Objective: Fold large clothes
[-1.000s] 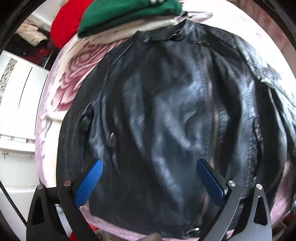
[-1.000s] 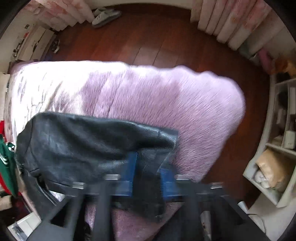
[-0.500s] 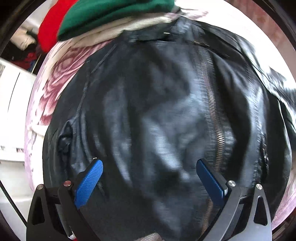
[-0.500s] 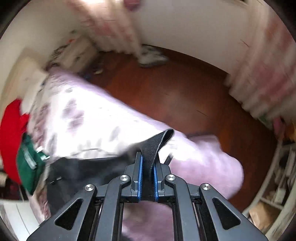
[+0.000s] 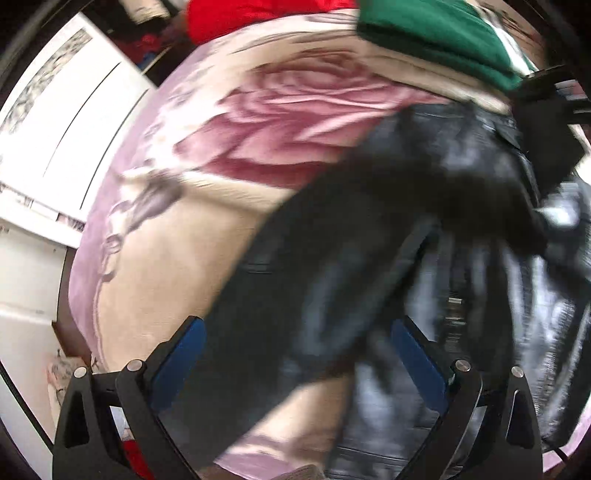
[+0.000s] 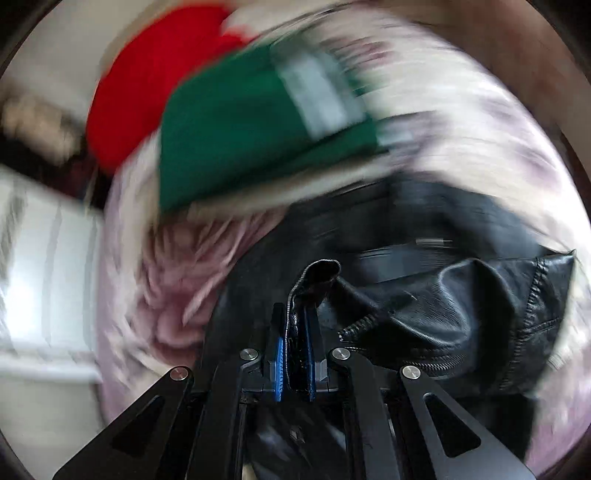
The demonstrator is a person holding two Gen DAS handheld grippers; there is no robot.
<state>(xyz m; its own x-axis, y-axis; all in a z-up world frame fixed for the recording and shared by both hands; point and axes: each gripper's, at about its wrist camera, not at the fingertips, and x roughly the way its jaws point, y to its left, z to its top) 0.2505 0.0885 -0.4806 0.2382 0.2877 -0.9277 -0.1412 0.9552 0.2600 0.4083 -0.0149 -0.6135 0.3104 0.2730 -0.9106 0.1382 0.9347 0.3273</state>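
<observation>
Bed w/ pink rose-print blanket (image 5: 280,122) fills most of the left-wrist view, from 9 o'clock across the centre; same blanket (image 6: 162,295), badly blurred, spans the right-wrist view from 8 to 3 o'clock.

Black leather jacket (image 5: 424,229) lies on the blanket, taking the 3-to-6 o'clock part of the left-wrist view, w/ a dark sleeve-like part running diagonally from approx. 2 down to 6 o'clock. Zip teeth show near 4 o'clock, blurred. In the right-wrist view the jacket (image 6: 461,306) sits from centre to 4 o'clock, stitched seams sharp at 3 o'clock.

Folded green garment (image 5: 436,33) at 1 o'clock, on a pale folded layer; in the other view it (image 6: 240,125) is at 11 o'clock w/ a whitish patch. Red garment (image 5: 258,14) at 12 o'clock; (image 6: 147,85) at 10 o'clock beside the green one.

White furniture (image 5: 48,122) at 9 o'clock, off the bed edge.

Left gripper (image 5: 295,350), 6 o'clock: blue pads wide apart, above the jacket's dark part, nothing pinched btwn them.

Right gripper (image 6: 295,350), 6 o'clock: blue pads nearly together, clamped on a jacket edge that sticks up past the tips and curls over.
</observation>
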